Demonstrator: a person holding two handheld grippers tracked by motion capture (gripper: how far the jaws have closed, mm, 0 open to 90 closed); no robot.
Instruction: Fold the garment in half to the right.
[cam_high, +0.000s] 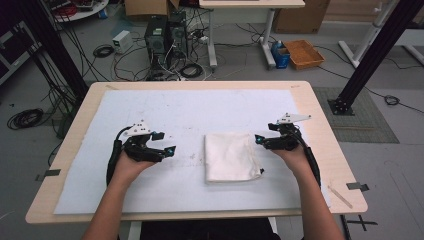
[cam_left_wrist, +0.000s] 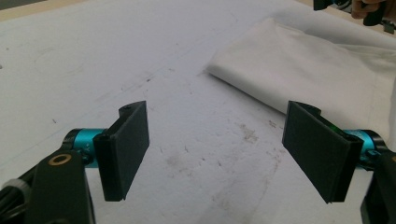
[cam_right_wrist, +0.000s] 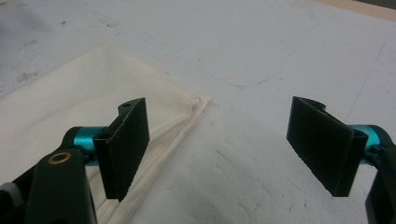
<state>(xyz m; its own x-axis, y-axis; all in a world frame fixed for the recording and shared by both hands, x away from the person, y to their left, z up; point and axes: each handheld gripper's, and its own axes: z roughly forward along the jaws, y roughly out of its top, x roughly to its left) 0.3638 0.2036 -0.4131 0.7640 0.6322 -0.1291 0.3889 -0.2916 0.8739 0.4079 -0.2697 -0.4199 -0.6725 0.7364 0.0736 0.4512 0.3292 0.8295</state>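
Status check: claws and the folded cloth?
Left claw open, empty, left of cloth. Right claw open, empty, at its right edge. Folded white cloth flat on the mat. Nothing in the way.

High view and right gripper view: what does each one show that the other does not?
High view alone: both grippers, left and right, either side of the whole folded cloth, plus computers on the floor. Right gripper view alone: the layered seam at one cloth corner and a faint pen line. Both: cloth on the white mat.
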